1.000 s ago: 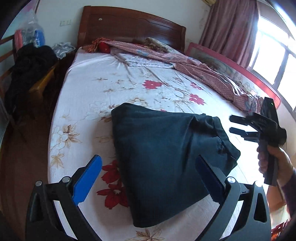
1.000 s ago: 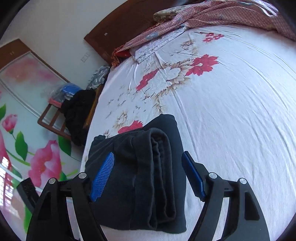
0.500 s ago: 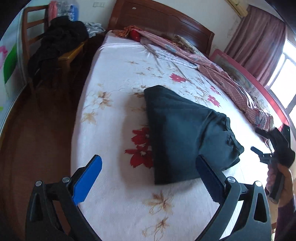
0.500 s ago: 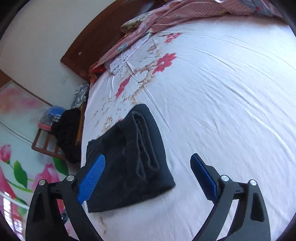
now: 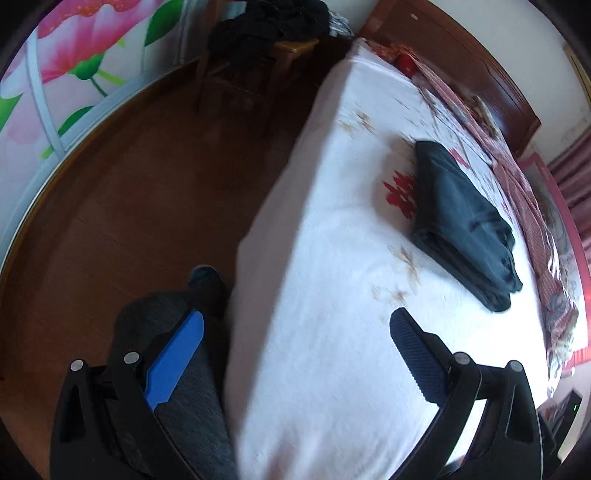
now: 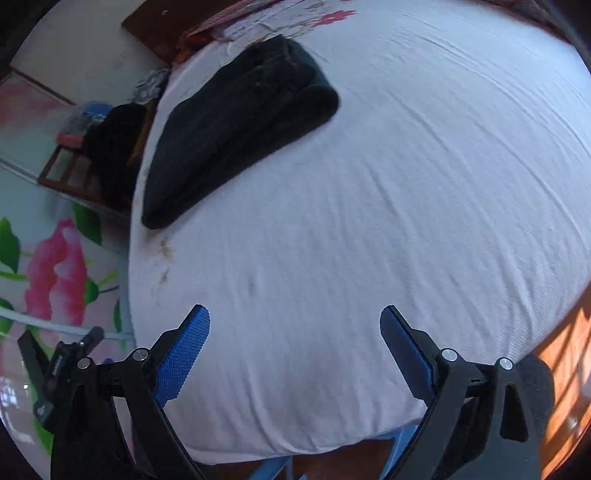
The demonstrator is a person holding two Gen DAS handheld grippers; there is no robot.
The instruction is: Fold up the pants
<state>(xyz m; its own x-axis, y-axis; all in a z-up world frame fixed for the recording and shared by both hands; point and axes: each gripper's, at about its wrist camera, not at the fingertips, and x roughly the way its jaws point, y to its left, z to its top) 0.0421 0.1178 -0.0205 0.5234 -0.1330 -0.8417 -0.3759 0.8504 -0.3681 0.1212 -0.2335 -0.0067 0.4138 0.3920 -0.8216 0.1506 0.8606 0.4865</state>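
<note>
White flowery bed (image 5: 325, 258) with a wooden headboard (image 5: 480, 66), chair (image 5: 258, 62) piled with dark clothes (image 5: 266, 22) beside it, big pink flower mural (image 6: 55, 273), brown floor (image 5: 147, 184).

left gripper (image 5: 295, 354): jaws spread wide, nothing between the pads, tilted steeply downward
right gripper (image 6: 295, 347): jaws spread wide, nothing between the pads, angled downward
leg (image 5: 177, 332): person's, behind the left jaw
</note>
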